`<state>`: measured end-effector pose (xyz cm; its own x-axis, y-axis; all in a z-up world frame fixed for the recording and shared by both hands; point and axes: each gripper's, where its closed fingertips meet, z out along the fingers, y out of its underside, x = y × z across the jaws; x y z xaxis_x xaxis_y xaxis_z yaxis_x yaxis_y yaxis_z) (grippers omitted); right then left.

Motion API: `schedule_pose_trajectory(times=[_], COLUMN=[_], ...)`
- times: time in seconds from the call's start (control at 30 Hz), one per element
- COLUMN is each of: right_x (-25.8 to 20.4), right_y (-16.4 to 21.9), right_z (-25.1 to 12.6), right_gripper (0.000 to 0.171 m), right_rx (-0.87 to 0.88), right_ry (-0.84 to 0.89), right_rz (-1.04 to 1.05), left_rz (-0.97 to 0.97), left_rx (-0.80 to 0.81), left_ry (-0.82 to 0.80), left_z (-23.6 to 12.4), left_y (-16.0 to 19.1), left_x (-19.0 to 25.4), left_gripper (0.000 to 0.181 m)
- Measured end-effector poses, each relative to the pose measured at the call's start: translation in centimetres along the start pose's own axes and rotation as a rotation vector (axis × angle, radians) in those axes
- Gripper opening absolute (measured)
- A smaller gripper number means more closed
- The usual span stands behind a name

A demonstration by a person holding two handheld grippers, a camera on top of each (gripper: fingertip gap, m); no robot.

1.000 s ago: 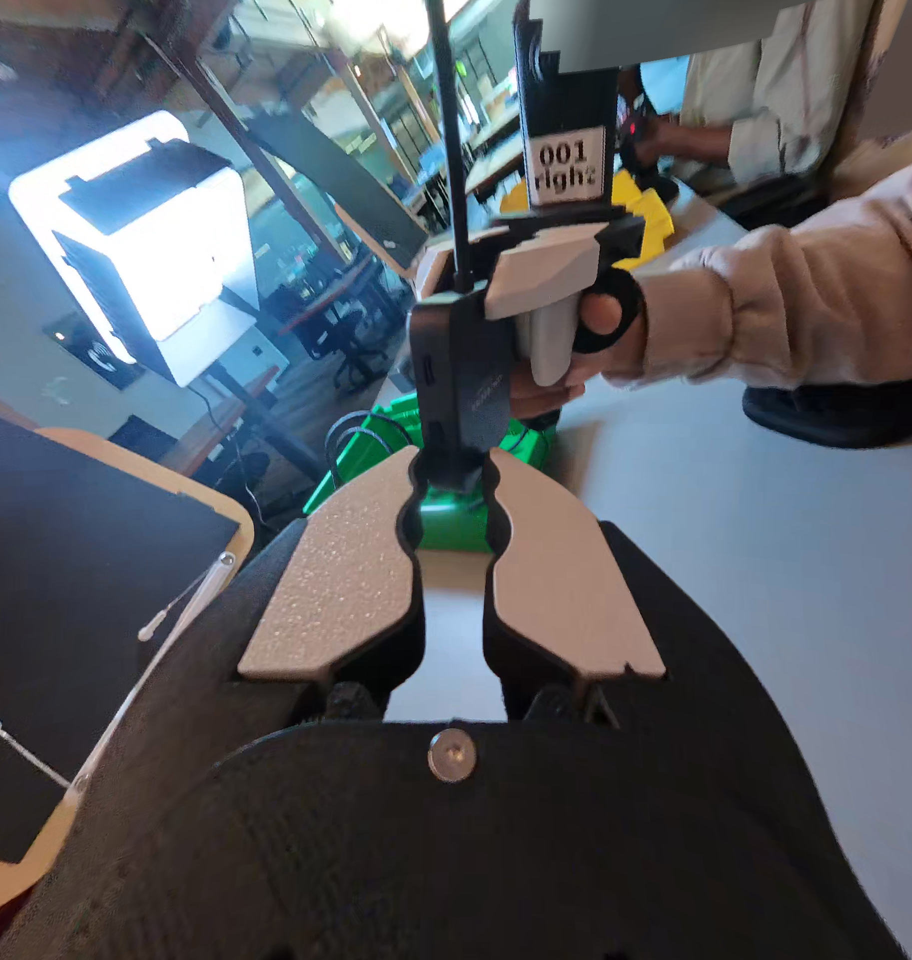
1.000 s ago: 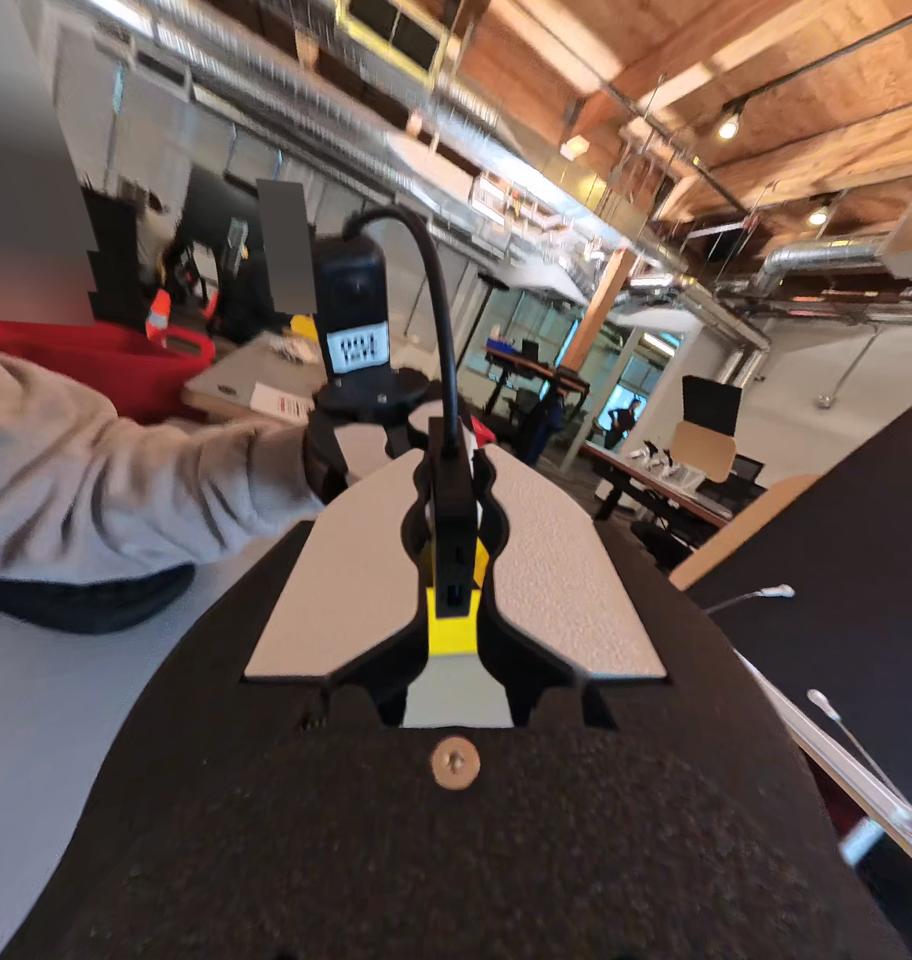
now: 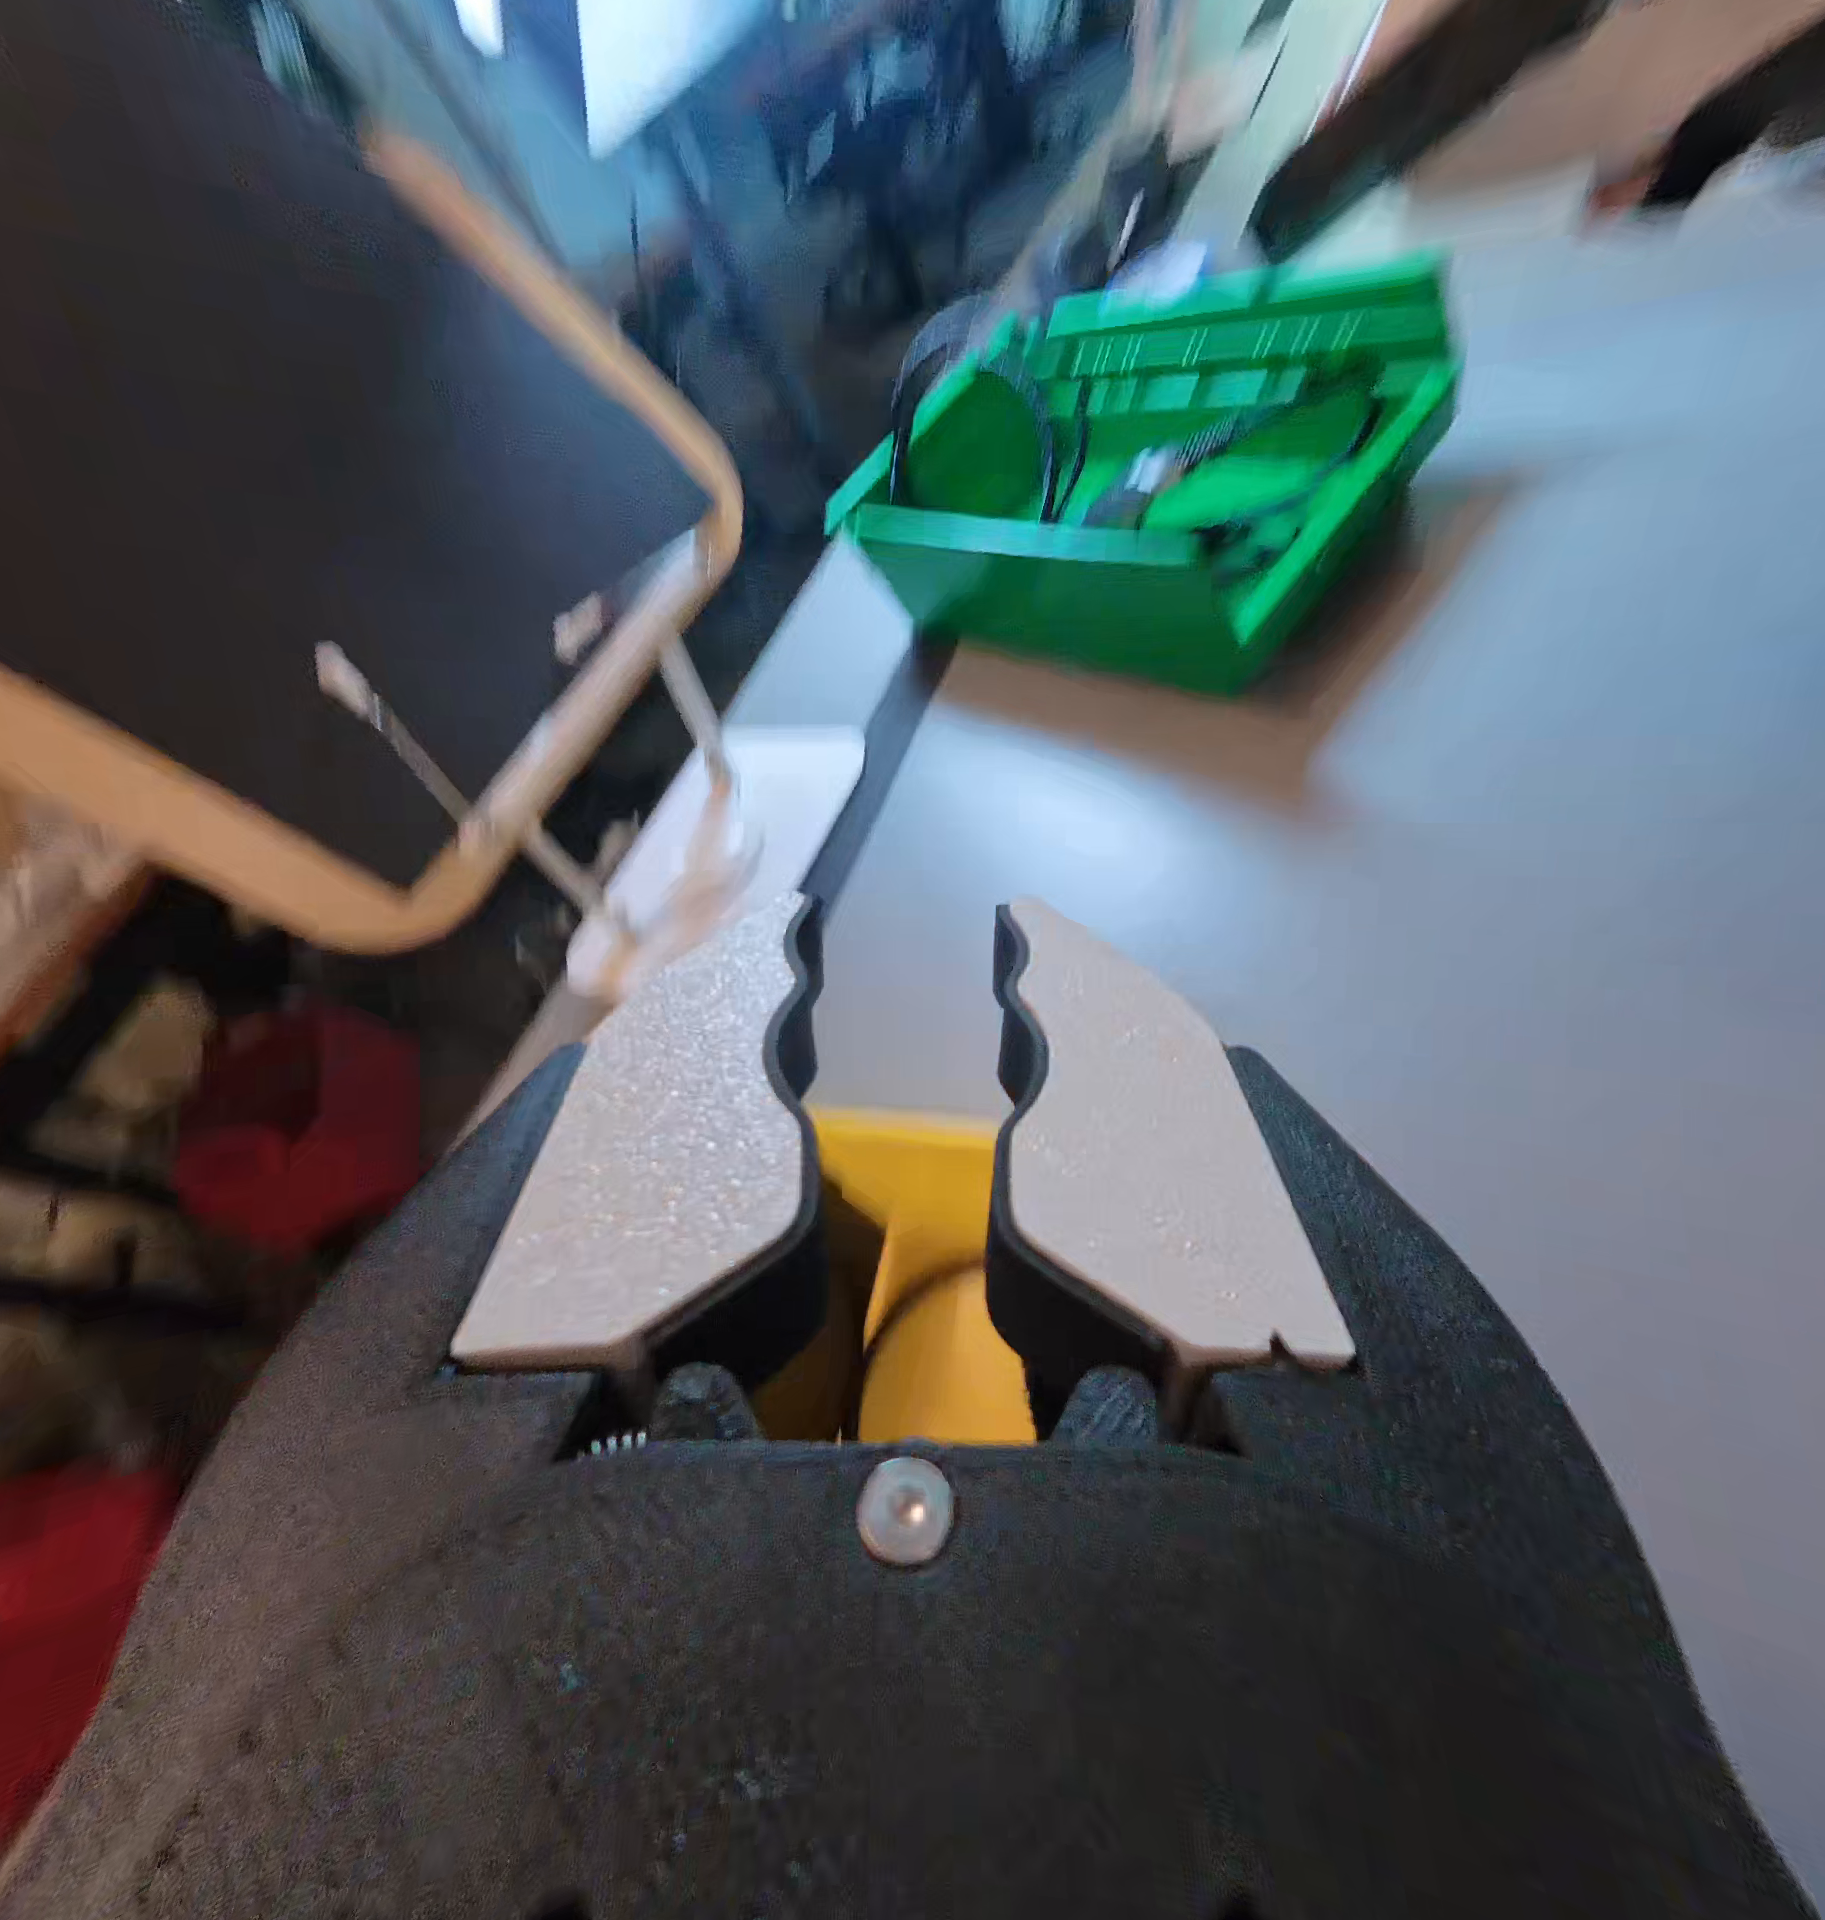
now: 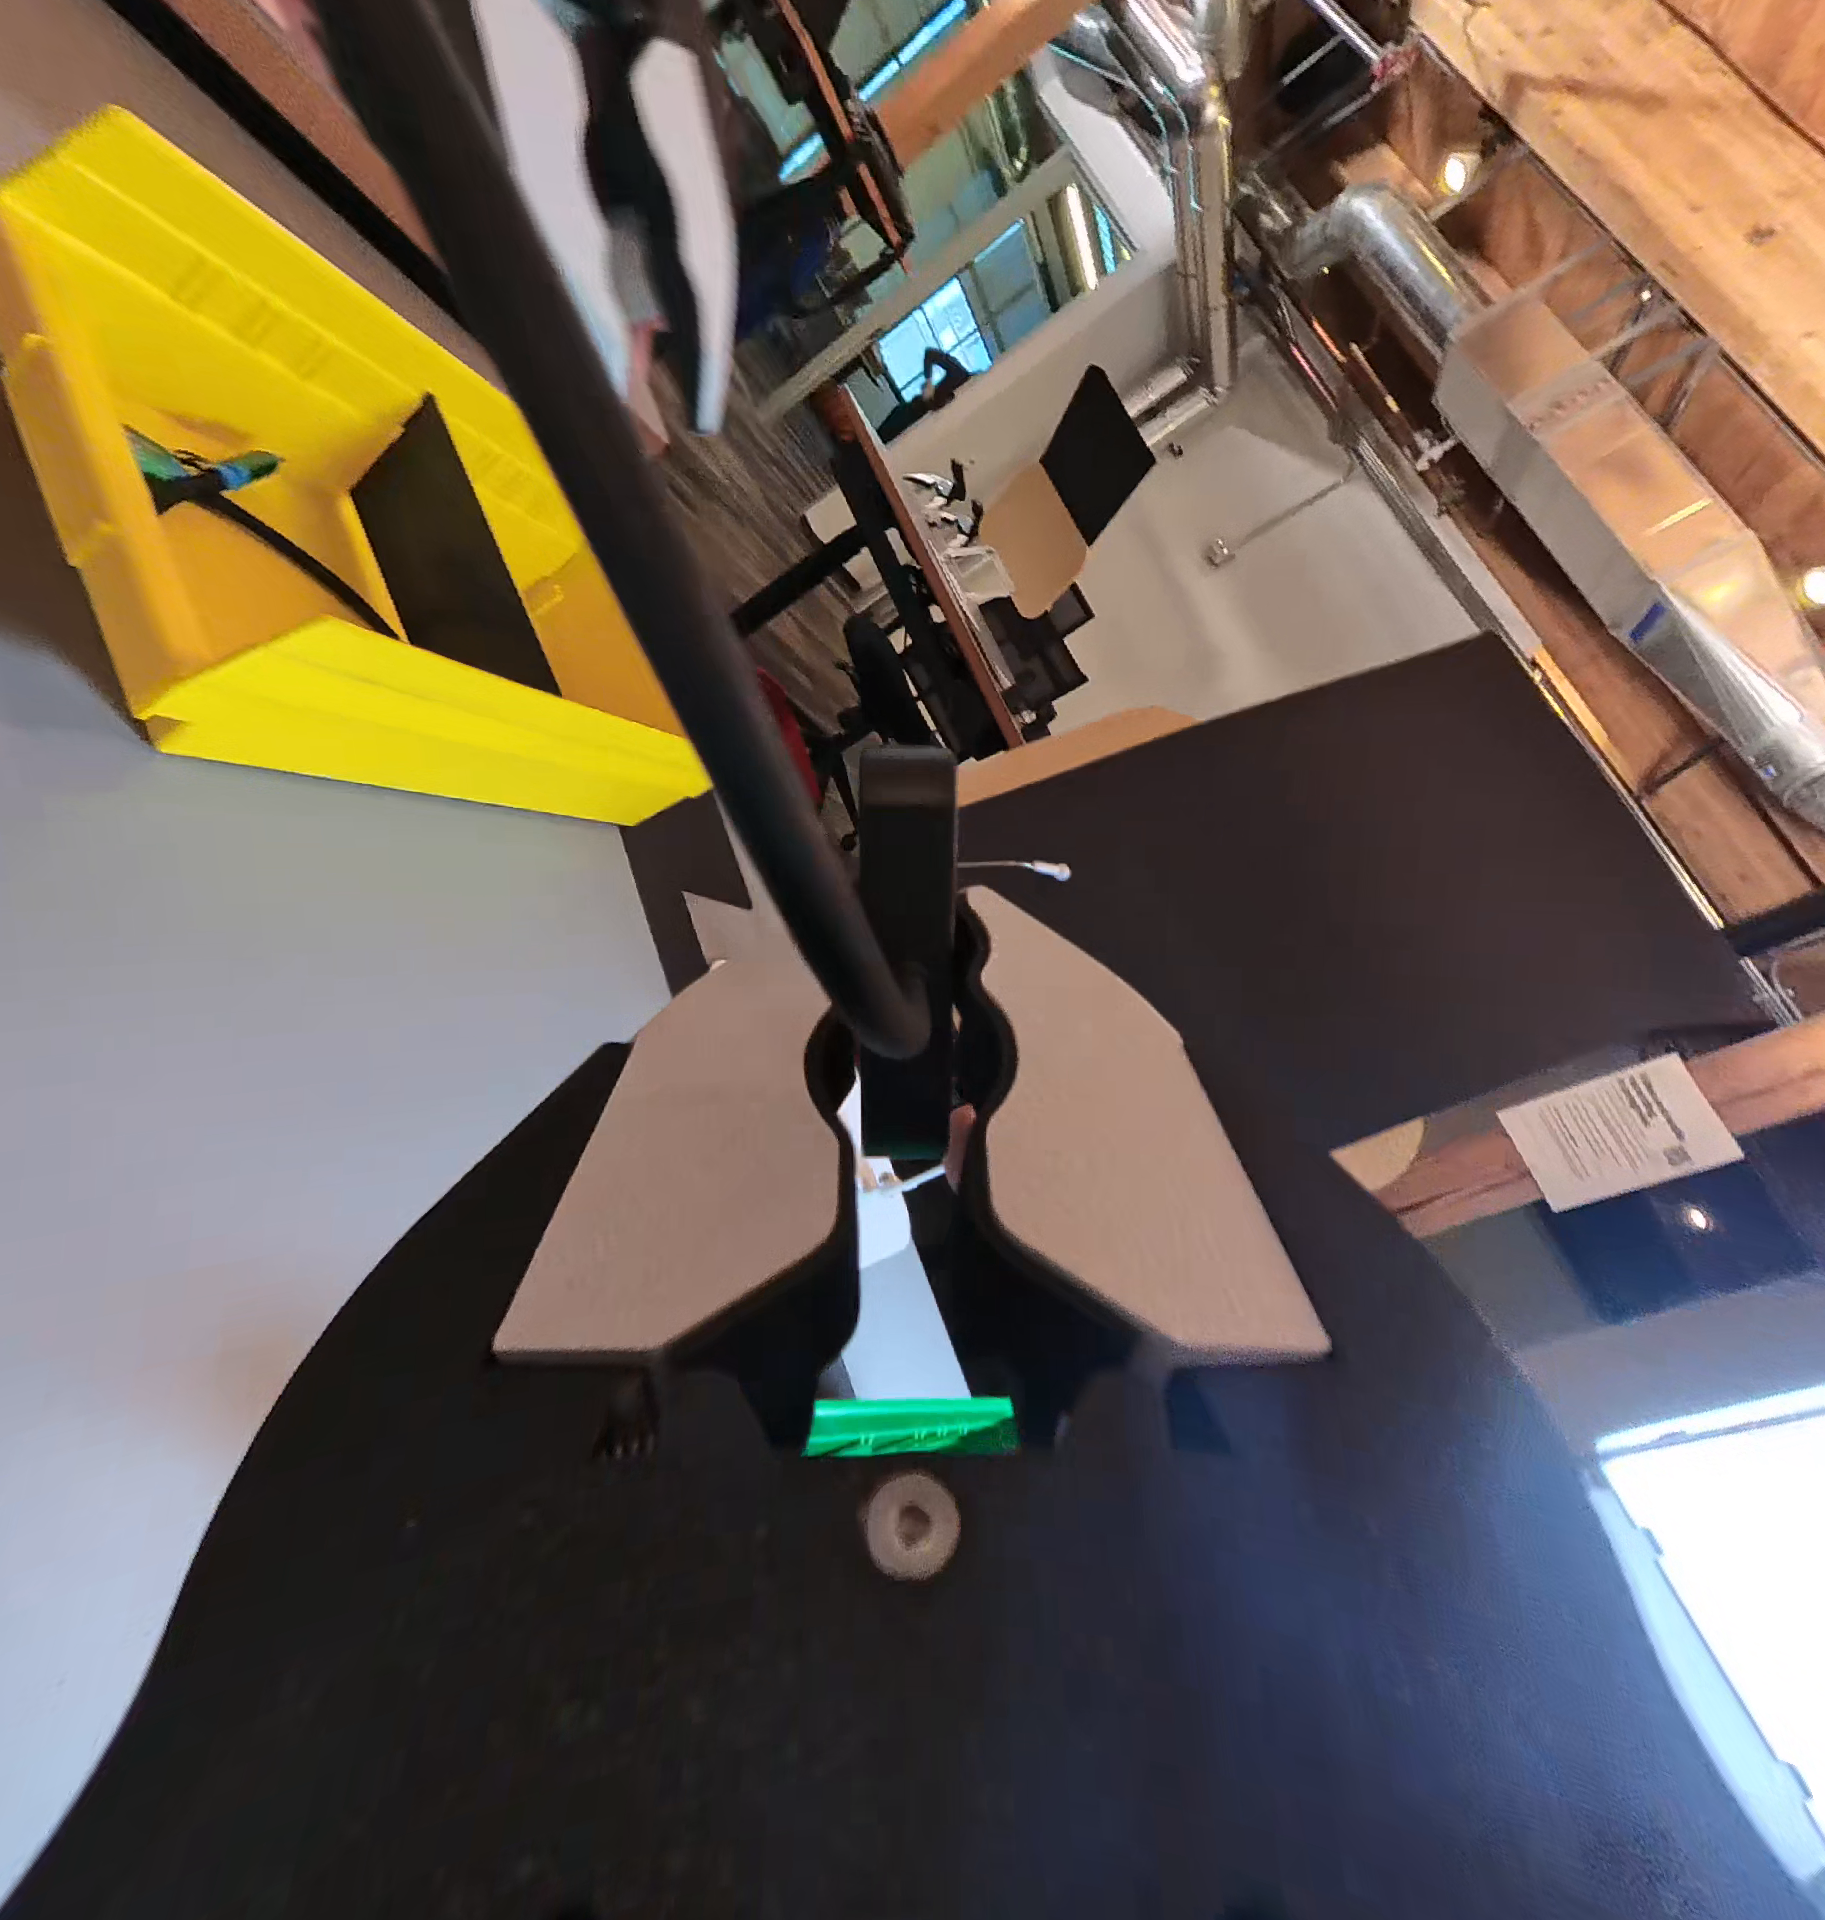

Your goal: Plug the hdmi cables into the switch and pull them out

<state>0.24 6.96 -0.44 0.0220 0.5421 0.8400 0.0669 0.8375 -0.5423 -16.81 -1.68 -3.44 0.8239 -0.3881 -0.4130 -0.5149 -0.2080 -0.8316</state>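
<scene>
Two grippers | left gripper level over grey table, jaws spread, empty; green plastic bin at 1 o'clock | right gripper rolled sideways, jaws pinching black HDMI plug | no legible writing

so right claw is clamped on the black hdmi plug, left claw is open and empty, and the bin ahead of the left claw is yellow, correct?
Nearly. The right claw is clamped on the black hdmi plug, and the left claw is open and empty. But the bin ahead of the left claw is the green bin, as the left wrist view shows. The yellow bin shows in the right wrist view.
</scene>
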Motion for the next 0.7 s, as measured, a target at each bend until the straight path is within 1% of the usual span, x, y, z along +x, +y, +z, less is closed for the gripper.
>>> schedule_pose_trajectory(times=[0.07, 0.13, 0.2, 0.27, 0.3, 0.37, 0.4, 0.43, 0.47, 0.53, 0.6, 0.67, 0.7], right_x=[0.5, 0.5, 0.2, -0.1, -0.1, 0.0, 0.1, 0.2, 0.3, 0.5, 0.5, 0.5, 0.4], right_y=[0.6, 1.0, 1.1, 1.1, 1.1, 1.1, 1.2, 1.2, 1.2, 1.3, 1.3, 1.2, 1.2], right_z=[0.0, 0.1, 0.4, 0.5, 0.5, 0.4, 0.3, 0.2, 0.2, 0.1, 0.1, 0.1, 0.1], right_gripper=[0.015, 0.015, 0.015, 0.015, 0.015, 0.015, 0.015, 0.015, 0.015, 0.015, 0.015, 0.015, 0.015], right_rx=[-0.007, -0.016, -0.022, -0.025, -0.029, -0.029, -0.025, -0.02, -0.016, -0.01, -0.002, 0.003, 0.003], right_ry=[0.018, 0.022, 0.016, 0.007, 0.007, 0.009, 0.008, 0.007, 0.007, 0.004, 0.004, 0.001, 0.002], right_rz=[0.015, 0.018, 0.013, 0.009, 0.003, 0.003, 0.012, 0.024, 0.036, 0.056, 0.071, 0.081, 0.081], left_rz=[-0.066, -0.143, -0.216, -0.274, -0.282, -0.312, -0.368, -0.421, -0.447, -0.437, -0.488, -0.492, -0.474], left_rx=[-0.264, -0.568, -0.822, -1.038, -1.116, -1.16, -1.139, -1.13, -1.128, -1.114, -1.107, -1.098, -1.107], left_ry=[-0.025, -0.014, 0.006, 0.025, 0.039, 0.049, 0.027, -0.009, 0.005, 0.015, 0.017, 0.028, 0.012], left_z=[-1.0, -1.7, -1.9, -2.1, -2.1, -1.2, -0.6, -0.3, -0.2, -0.3, -0.3, -0.3, -0.4], left_y=[6.0, 12.7, 18.5, 23.1, 24.8, 26.6, 26.7, 26.7, 26.6, 26.5, 26.6, 26.6, 26.9], left_x=[-1.2, -1.2, -0.9, -0.4, 0.0, 0.3, 0.0, -0.3, 0.1, 0.4, 0.5, 0.4, 0.1], left_gripper=[0.033, 0.035, 0.036, 0.043, 0.048, 0.049, 0.03, 0.033, 0.027, 0.025, 0.024, 0.024, 0.015])
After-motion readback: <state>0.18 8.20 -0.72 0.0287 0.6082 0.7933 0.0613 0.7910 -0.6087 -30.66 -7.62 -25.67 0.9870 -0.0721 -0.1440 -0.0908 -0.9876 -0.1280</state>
